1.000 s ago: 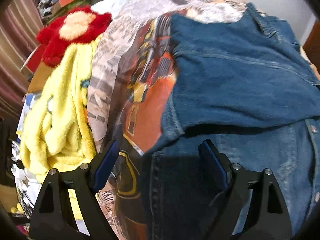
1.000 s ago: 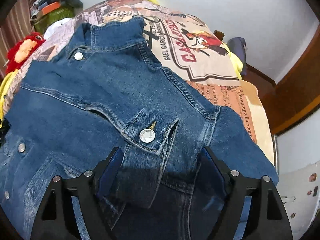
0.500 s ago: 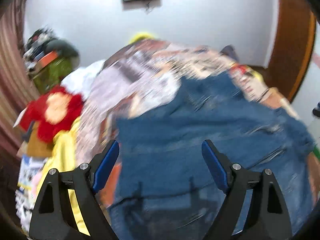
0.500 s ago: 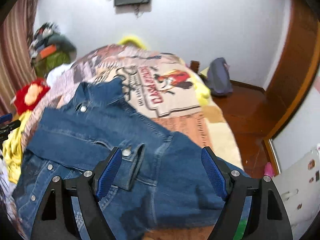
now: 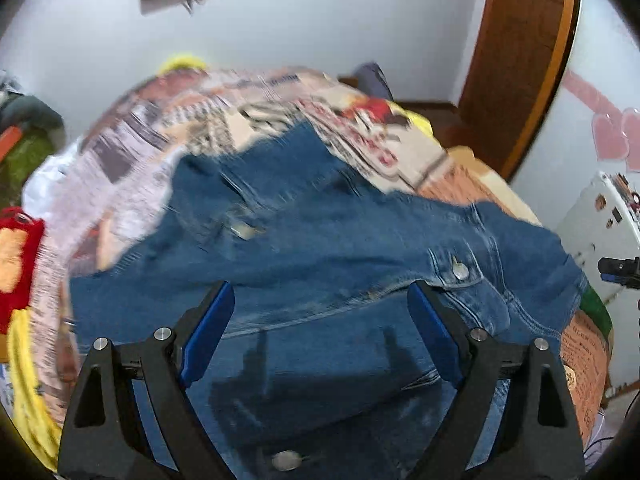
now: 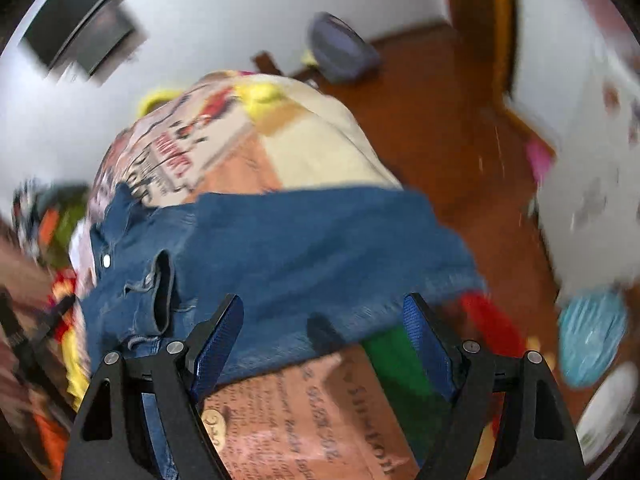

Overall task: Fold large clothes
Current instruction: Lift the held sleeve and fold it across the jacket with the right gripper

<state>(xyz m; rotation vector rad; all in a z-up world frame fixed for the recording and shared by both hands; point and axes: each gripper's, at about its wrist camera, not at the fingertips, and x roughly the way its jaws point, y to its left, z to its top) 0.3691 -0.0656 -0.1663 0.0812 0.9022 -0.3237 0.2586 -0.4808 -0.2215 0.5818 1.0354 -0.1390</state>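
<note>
A blue denim jacket (image 5: 320, 248) lies on a bed with a printed cover (image 5: 208, 112), its sleeves folded across its front. My left gripper (image 5: 320, 336) is open and empty, raised above the jacket's near part. In the right wrist view the jacket (image 6: 304, 248) lies across the bed with a cuff (image 6: 160, 296) at the left. My right gripper (image 6: 320, 340) is open and empty above the jacket's near right edge and the cover (image 6: 304, 412). Both views are motion-blurred.
A red and yellow plush pile (image 5: 16, 280) lies at the bed's left. A wooden door (image 5: 520, 60) and white appliance (image 5: 592, 232) stand to the right. Wooden floor (image 6: 440, 120), a grey bag (image 6: 340, 48) and a blue bag (image 6: 592, 336) lie beside the bed.
Both grippers have lifted and pulled back from the jacket. The left view has swung right across it. The right view has swung right toward the bed's edge and floor.
</note>
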